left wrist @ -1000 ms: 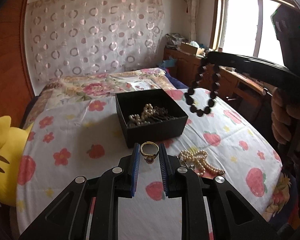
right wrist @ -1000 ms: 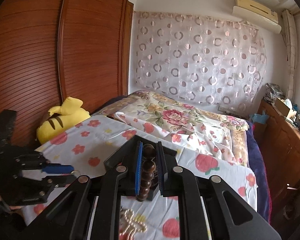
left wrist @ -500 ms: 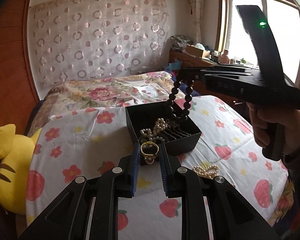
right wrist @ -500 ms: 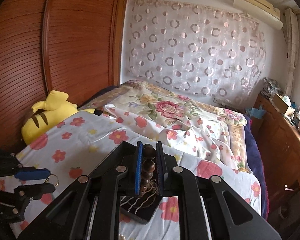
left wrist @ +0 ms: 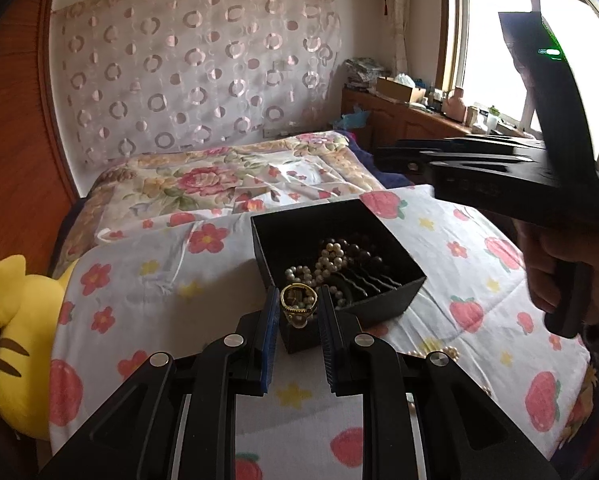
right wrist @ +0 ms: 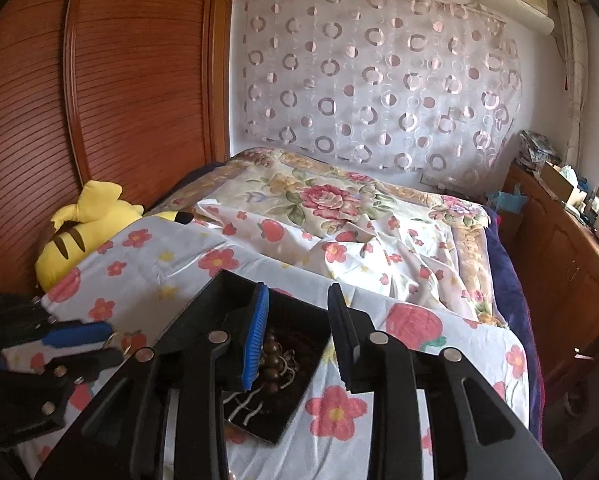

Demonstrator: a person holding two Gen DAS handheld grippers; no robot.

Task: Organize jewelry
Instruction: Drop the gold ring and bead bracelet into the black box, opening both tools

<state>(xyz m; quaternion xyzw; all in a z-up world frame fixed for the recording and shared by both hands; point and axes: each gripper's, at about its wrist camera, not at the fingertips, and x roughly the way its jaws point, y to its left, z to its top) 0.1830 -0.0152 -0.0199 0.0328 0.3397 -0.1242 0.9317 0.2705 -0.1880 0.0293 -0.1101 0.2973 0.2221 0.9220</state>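
Holding the gold ring (left wrist: 298,301) between its blue pads, our left gripper (left wrist: 298,312) sits just over the near corner of the black box (left wrist: 383,303). The ring stands upright in the pinch, a small pearl-like bead hanging at its lower edge. We see the box resting on the flower-print sheet (left wrist: 147,276) of the bed. Inside the box lie a white pearl strand (left wrist: 331,258), dark brown beads (left wrist: 361,250) and some wavy black hairpins (left wrist: 369,284). Another pearl piece (left wrist: 445,350) lies on the sheet just right of the box, partly hidden behind the left gripper's frame.

Our right gripper (right wrist: 297,332) is spread wide with nothing between its fingers, hovering above the box (right wrist: 299,400). Through the gap we see the dark beads (right wrist: 273,354) lying in the box, apart from the pads. From the left wrist view the right gripper (left wrist: 395,154) hangs high and to the right of the box, with the hand (left wrist: 555,276) on its handle. The right wrist view catches the left gripper (right wrist: 111,340) at lower left, the ring only a blurred glint there.

A yellow plush toy (right wrist: 79,232) lies at the left edge of the bed, against the wooden wardrobe (right wrist: 99,100).
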